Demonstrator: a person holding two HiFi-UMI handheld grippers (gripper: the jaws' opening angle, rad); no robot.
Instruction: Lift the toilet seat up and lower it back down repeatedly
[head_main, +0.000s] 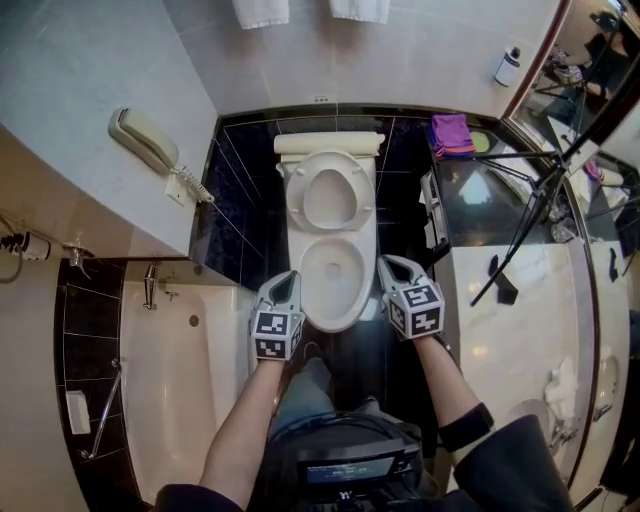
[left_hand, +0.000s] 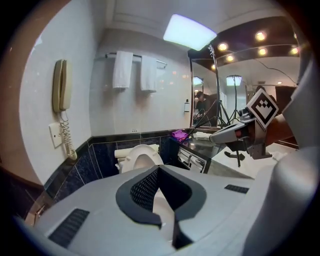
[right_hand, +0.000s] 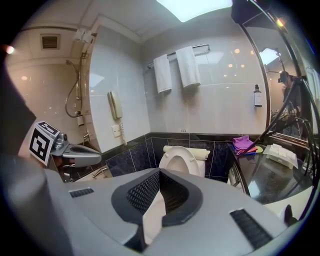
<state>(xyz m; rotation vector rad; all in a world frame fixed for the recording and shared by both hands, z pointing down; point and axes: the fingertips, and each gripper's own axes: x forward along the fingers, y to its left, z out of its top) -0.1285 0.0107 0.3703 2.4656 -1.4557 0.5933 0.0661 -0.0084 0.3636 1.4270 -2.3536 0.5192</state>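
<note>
In the head view the white toilet seat (head_main: 338, 196) stands raised, leaning back against the tank, and the bowl (head_main: 334, 276) lies uncovered below it. My left gripper (head_main: 289, 277) sits beside the bowl's front left rim, and my right gripper (head_main: 386, 262) beside its front right rim. Both are shut with nothing between the jaws, and neither touches the seat. From the left gripper view the upright seat (left_hand: 139, 158) shows beyond the closed tips of the left gripper (left_hand: 159, 169). The right gripper view shows the seat (right_hand: 179, 159) past the right gripper (right_hand: 160, 171).
A wall phone (head_main: 146, 140) hangs at the left above a bathtub (head_main: 180, 390). At the right a marble vanity counter (head_main: 520, 300) carries a black tripod (head_main: 530, 215). A purple cloth (head_main: 452, 132) lies on the ledge beside the tank, and towels (head_main: 262, 10) hang above it.
</note>
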